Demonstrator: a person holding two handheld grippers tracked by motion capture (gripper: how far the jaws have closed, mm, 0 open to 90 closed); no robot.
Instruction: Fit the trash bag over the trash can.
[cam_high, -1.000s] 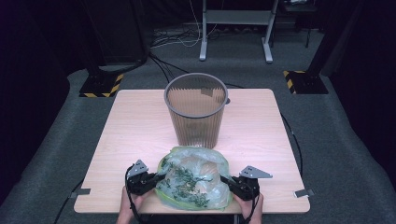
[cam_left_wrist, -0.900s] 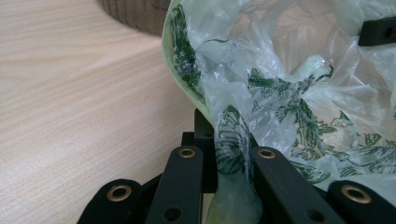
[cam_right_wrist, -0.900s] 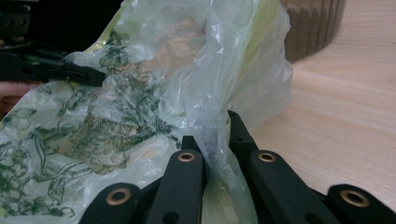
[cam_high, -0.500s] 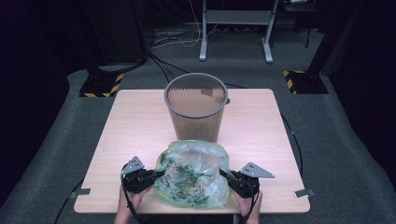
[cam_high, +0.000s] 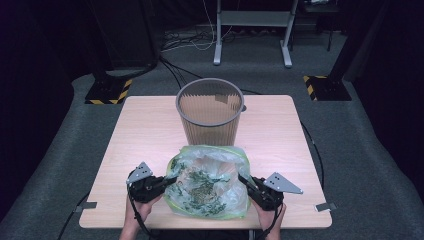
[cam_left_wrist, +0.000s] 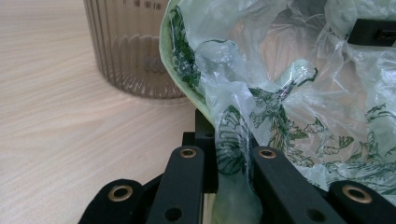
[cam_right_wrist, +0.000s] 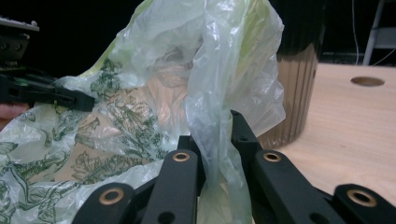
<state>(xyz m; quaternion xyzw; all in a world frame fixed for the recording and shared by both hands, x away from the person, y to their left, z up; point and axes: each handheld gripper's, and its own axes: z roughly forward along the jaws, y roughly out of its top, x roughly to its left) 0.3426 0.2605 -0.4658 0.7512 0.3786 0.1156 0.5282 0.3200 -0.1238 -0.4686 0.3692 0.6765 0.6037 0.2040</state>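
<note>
Holding a thin plastic bag (cam_high: 209, 182), pale green with a leaf print, stretched wide over the near part of the tabletop (cam_high: 140, 130), just in front of the ribbed waste bin (cam_high: 210, 112). Hard to tell whether its lower part rests on the wood or hangs free.

Pinching it at both edges. On the left gripper (cam_high: 167, 181), jaws pressed together on a bunched fold of the film, as seen in the left gripper view (cam_left_wrist: 231, 154). On the right gripper (cam_high: 245, 180), jaws also closed on a gathered strip, as seen in the right gripper view (cam_right_wrist: 219, 154), but just opened by a very small amount, with the film between them.

Probably meant as a liner for the bin, so the likely next step is carrying it up and over the rim.

Possible troubles from here:

- Slipping out on the right side. Smooth film, only a narrow strip gripped, and a grip that has loosened a little; one pull could free it and let that side collapse.
- Tearing or stretching. Could happen if the hands are pulled too far apart, because so thin a film gives way at the pinched folds first.
- Pushing the bin. Light and standing free near the bag; a low pass forward could knock it back or tip it over.
- Missing the rim. With the opening sagging or folded in, could land on top of the bin and not around it.
</note>
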